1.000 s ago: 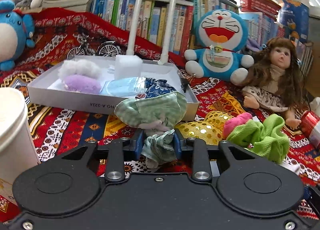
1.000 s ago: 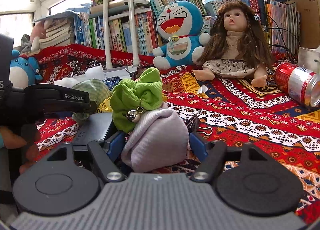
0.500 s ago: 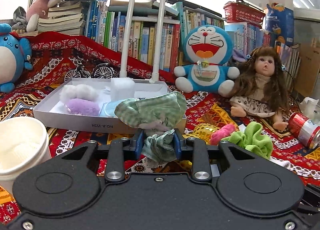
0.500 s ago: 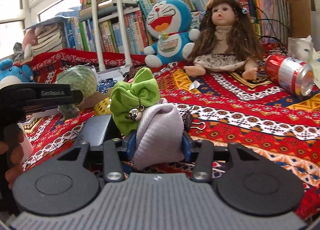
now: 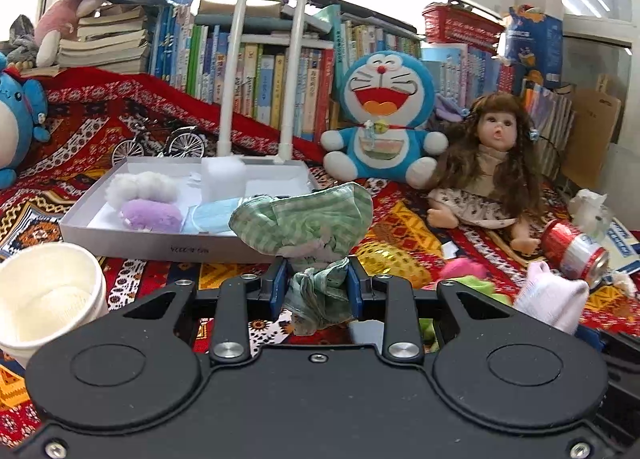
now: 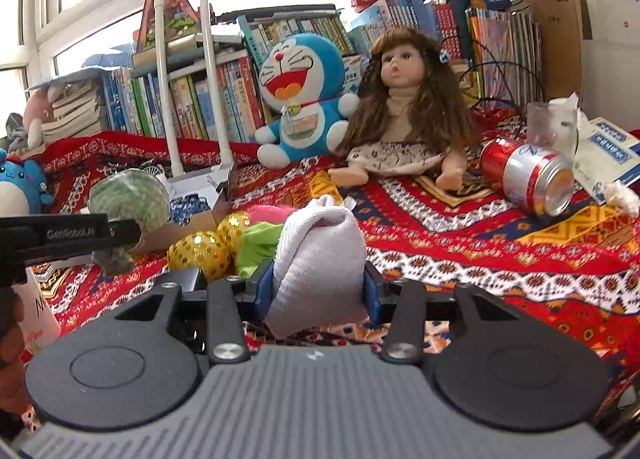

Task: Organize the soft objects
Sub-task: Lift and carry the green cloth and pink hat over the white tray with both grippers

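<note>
Across the patterned blanket, left to right: paper cup, white tray already holding a white puff, a purple puff and a blue mask, then the two held items. Left gripper is clamped nearly fully closed on the knotted tail of the green checked cloth, which hangs bunched just in front of the tray's near right corner. Right gripper has its jaws partly closed, both pads pressing the sides of the pale lilac sock, held clear above the green scrunchie and gold sequin item. Judgement: step in hand is carrying both soft items to the tray. To do it well, carry the cloth over the tray wall before opening and aim for the bare floor behind the mask; bring the sock in afterwards so the grippers don't collide. Both grippers point forward, tilted gently downward.
</note>
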{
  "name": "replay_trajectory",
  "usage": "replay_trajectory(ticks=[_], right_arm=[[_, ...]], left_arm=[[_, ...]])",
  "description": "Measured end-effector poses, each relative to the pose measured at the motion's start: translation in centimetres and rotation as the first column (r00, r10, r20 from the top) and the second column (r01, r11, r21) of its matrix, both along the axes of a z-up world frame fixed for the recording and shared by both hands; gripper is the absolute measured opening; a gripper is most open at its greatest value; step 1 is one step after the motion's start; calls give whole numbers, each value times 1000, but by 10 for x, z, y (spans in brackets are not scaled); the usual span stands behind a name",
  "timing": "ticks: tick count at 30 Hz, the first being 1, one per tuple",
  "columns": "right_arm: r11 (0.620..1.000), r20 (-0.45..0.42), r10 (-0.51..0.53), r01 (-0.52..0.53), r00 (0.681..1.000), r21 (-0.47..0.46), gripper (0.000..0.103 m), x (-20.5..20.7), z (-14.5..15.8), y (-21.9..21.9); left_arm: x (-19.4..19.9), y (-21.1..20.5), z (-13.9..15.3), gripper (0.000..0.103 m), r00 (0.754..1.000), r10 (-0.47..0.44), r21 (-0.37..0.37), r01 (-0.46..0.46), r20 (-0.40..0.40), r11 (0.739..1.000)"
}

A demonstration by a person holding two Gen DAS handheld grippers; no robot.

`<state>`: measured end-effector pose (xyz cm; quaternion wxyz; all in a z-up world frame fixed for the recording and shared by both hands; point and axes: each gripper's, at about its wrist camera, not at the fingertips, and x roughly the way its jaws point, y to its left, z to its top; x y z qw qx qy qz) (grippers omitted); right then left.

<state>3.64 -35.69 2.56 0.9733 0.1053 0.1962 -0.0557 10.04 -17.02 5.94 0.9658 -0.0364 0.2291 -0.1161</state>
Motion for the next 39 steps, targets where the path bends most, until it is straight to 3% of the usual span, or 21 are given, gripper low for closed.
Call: replay_trajectory(ticks=[12, 19, 24, 30, 39], right_arm=[[997, 60, 76, -76, 995, 8, 49, 10, 42, 16], [985, 105, 172, -172, 979, -5, 49, 28, 74, 37], [972, 117, 235, -237, 965, 0, 49, 47, 97, 51], [955, 86, 296, -294, 951, -33, 50, 72, 115, 72], [932, 1, 363, -363, 932, -4, 50, 122, 122, 101]], left_arm=[[-12, 11, 55, 29, 993, -114, 29, 114, 8, 993], [-4, 40, 103, 29, 988, -147, 52, 145, 40, 988], [14, 72, 128, 29, 990, -142, 36, 141, 22, 989], [33, 105, 139, 30, 990, -137, 73, 134, 37, 988], [77, 157, 134, 30, 994, -103, 37, 104, -46, 994]])
